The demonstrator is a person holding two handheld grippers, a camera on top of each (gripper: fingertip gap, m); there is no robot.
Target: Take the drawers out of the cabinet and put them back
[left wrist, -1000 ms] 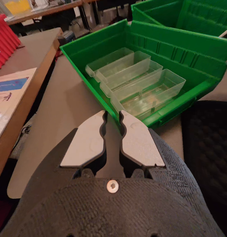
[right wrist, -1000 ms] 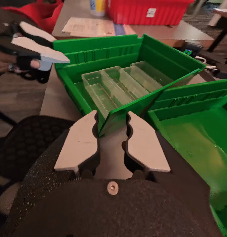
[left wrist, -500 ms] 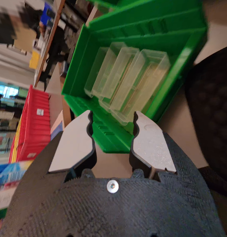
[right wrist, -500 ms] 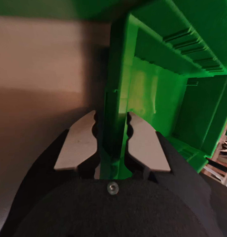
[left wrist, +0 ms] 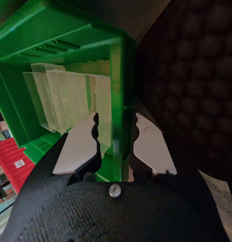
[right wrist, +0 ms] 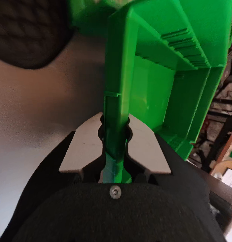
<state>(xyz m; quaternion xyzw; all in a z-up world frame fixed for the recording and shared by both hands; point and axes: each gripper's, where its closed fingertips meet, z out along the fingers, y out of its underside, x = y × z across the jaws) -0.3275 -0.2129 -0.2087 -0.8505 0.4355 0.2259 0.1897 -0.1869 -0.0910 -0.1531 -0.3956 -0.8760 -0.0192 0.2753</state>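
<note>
Several clear plastic drawers lie side by side inside a green bin. My left gripper is open and straddles this bin's front wall, one finger inside next to the drawers and one outside, with gaps on both sides. My right gripper is shut on the front wall of a second, empty green bin, with both fingers pressed against the wall. No cabinet is in view.
A black mesh chair back stands close to the right of the left bin and shows at the upper left of the right wrist view. A red crate sits beyond the bin. The bins rest on a grey-brown table.
Both grippers have rolled over and moved in onto the bins' front walls. The left one opened wider and now straddles its wall. The right one closed onto the empty bin's wall.
</note>
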